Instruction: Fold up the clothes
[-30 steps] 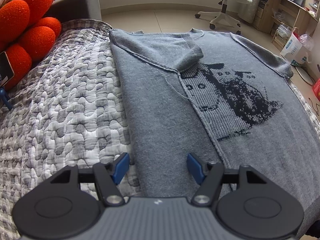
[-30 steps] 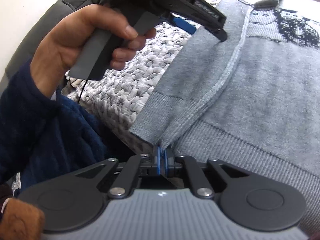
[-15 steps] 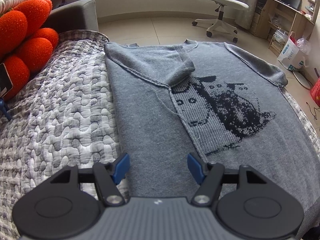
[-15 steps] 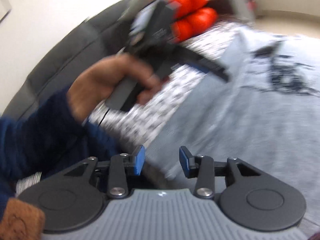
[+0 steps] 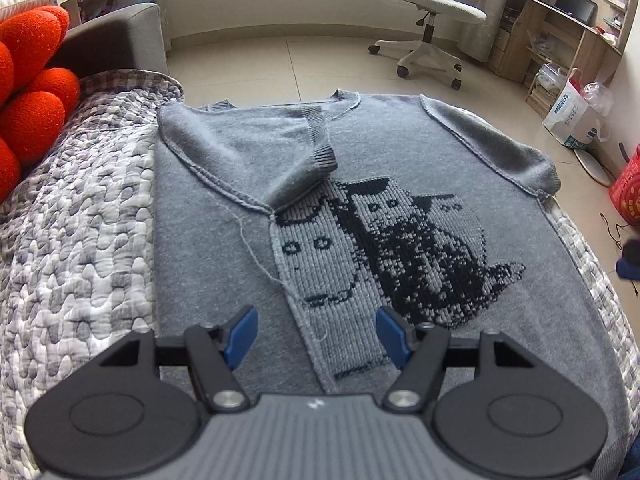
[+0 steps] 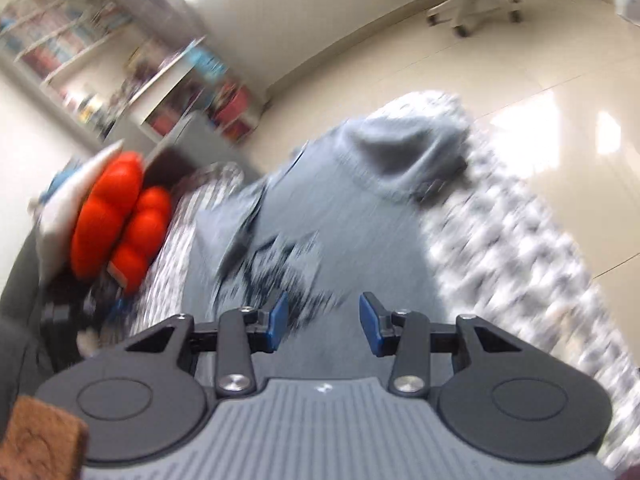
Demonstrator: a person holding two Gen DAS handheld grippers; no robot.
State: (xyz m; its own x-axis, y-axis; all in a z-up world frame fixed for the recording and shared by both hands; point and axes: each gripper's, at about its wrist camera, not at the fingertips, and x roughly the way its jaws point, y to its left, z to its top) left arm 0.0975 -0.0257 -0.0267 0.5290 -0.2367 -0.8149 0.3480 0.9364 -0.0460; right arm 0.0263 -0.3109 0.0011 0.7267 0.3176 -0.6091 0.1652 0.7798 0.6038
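A grey knit sweater (image 5: 400,208) with a dark cat pattern lies flat on a quilted cover. Its left side and sleeve (image 5: 256,152) are folded inward over the chest; the right sleeve (image 5: 500,148) lies out flat. My left gripper (image 5: 316,332) hovers open above the sweater's lower part, with nothing between its blue pads. The right wrist view is blurred by motion: the right gripper (image 6: 322,322) is open above the sweater (image 6: 360,216), holding nothing.
The grey-white quilted cover (image 5: 72,240) spreads to the left. Orange round cushions (image 5: 28,92) sit by the sofa arm (image 5: 120,40). Beyond lie tiled floor, a white office chair (image 5: 428,12), a wooden desk (image 5: 560,28) and bags (image 5: 572,116) at the right.
My right gripper let go of the sweater's hem, opened and swung toward the right side. The left gripper rose and drew back, staying open.
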